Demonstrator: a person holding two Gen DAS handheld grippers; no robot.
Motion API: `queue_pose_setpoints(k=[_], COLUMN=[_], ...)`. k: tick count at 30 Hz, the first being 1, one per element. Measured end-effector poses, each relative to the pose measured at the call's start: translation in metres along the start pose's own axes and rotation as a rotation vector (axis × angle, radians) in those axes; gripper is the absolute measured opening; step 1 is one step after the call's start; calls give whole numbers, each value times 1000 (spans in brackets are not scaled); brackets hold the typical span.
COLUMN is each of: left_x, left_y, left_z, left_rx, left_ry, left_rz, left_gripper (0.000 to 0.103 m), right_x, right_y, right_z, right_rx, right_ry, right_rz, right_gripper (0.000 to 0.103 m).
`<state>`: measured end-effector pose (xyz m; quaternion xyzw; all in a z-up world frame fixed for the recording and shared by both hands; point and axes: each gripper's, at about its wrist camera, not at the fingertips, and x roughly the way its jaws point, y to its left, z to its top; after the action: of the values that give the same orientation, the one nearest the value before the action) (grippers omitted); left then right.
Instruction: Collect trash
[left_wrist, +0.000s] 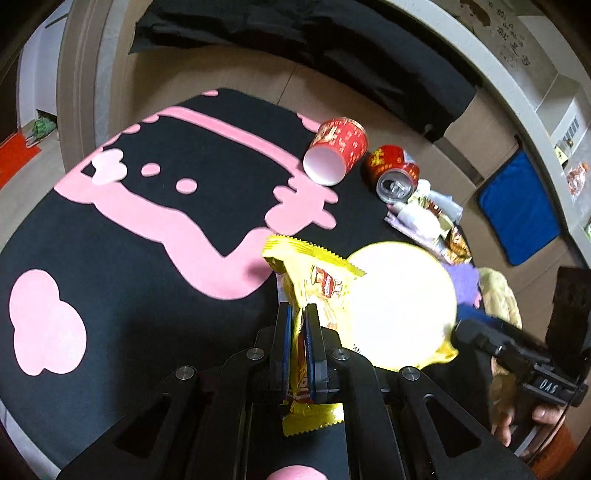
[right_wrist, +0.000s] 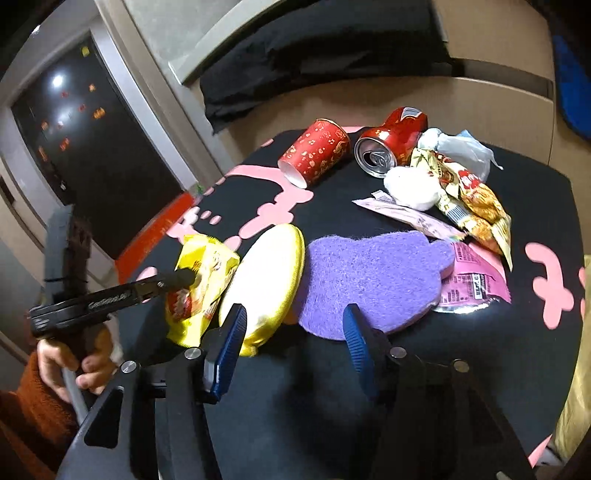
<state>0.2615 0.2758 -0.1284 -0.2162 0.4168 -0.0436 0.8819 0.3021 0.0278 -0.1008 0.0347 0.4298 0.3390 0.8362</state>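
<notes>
Left wrist view: left gripper clenched on yellow snack wrapper, right gripper released.

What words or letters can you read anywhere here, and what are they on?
"DAS": on the right gripper, seen from the left wrist.
Lettering on the left gripper: too blurred.
Yellow snack packet: logo unreadable.
Pink wrapper: print too small.
Red paper cup, red can: gold marks, unreadable.

- Yellow snack wrapper: crinkled, pinched upright, beside pale round pouch.
- Red paper cup: on its side.
- Red can: toppled, touching wrapper heap.
</notes>
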Motion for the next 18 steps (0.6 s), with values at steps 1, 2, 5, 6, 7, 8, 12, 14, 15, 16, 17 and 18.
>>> queue_pose_setpoints(k=[1,2,5,6,7,8,12,14,15,16,17,18], left_x=[2,2,5,5,5,5,4,2,1,0,0,0], left_y=[1,2,4,4,5,5,5,7,7,7,7,7], left_z=[-1,-1,-1,-1,-1,-1,-2,-3,-3,-4,-4,-5], left_rx=[1,-1,-3,-3,-2,0,2,-3,-5,-6,-6,-5], left_ry=[6,9,17,18,18,19,22,24,25,26,26,27], left_rz=[-1,-3,-13,-16,-19,-22,-35,-41,-42,-42,-40,-40], left_gripper=[7,7,7,7,7,7,7,7,7,7,7,7], right_x=[1,3,8,9,10,13,20,20,19,18,18,18], right_y=[2,5,8,8,8,9,14,9,7,5,7,11], right_z=[1,3,7,8,8,9,14,19,20,21,23,24], right_rx=[-10,-19,-22,-17,-13,-12,-28,9,23,28,14,-20], right_ry=[-6,-7,7,13,23,34,73,65,56,50,45,41], right_rz=[-8,-19,-16,-4,15,37,73,112,125,125,99,64], right_gripper=[51,52,63,73,78,88,99,97,90,85,73,63])
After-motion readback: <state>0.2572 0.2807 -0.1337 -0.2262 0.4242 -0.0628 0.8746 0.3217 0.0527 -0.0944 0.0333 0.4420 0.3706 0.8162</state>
